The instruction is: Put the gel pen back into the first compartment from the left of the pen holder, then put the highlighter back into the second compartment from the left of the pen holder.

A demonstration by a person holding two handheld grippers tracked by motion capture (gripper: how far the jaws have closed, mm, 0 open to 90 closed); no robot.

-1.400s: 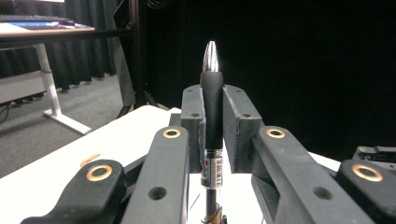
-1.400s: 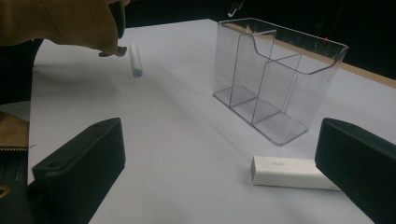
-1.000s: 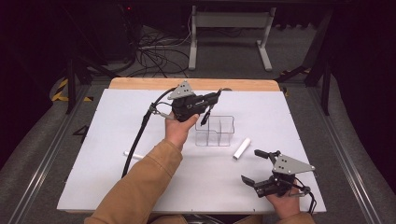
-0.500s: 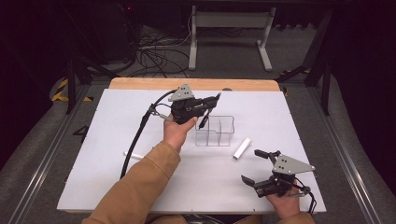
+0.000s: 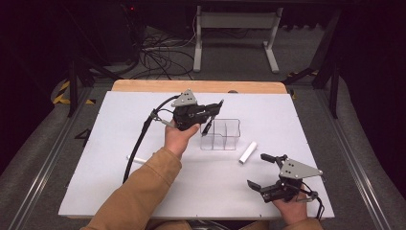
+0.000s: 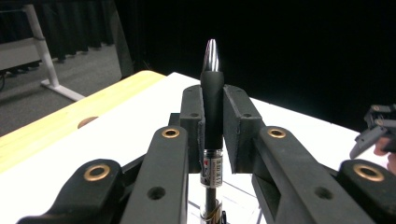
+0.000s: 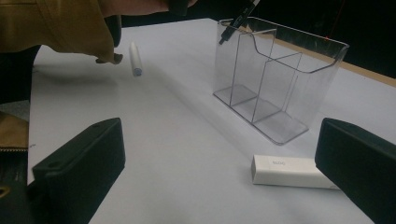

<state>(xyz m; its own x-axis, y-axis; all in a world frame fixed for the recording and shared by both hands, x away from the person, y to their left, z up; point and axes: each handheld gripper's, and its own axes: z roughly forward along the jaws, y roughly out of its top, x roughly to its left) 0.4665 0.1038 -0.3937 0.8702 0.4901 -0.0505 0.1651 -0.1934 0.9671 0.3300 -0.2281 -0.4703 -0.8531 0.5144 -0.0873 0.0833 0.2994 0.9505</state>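
One pen (image 6: 212, 100) sat clamped between the pads of the left gripper (image 5: 210, 109), its black grip section pinched at the fingertips and its silver tip poking out past them in the left gripper view. Ran back along the gap between the jaws, clear barrel with a printed label showing lower down toward the gripper body. Seen from the high view, hung over the left end of the clear organizer (image 5: 220, 135), with the pen's lower end (image 5: 207, 127) slanting down at the rim of the leftmost compartment. Confirmed in the right gripper view: pen end (image 7: 233, 23) right at the top edge of that end of the organizer (image 7: 280, 74); touching or just above, could not tell.

Right gripper (image 5: 268, 171) rested near the front right of the white table (image 5: 95, 182), jaws spread wide with nothing between them. Lay just ahead of it a white eraser (image 5: 248, 152), between that gripper and the organizer, apart from both. Lay by the person's left sleeve (image 5: 139, 191) a white marker (image 5: 136, 159), well apart from the organizer.
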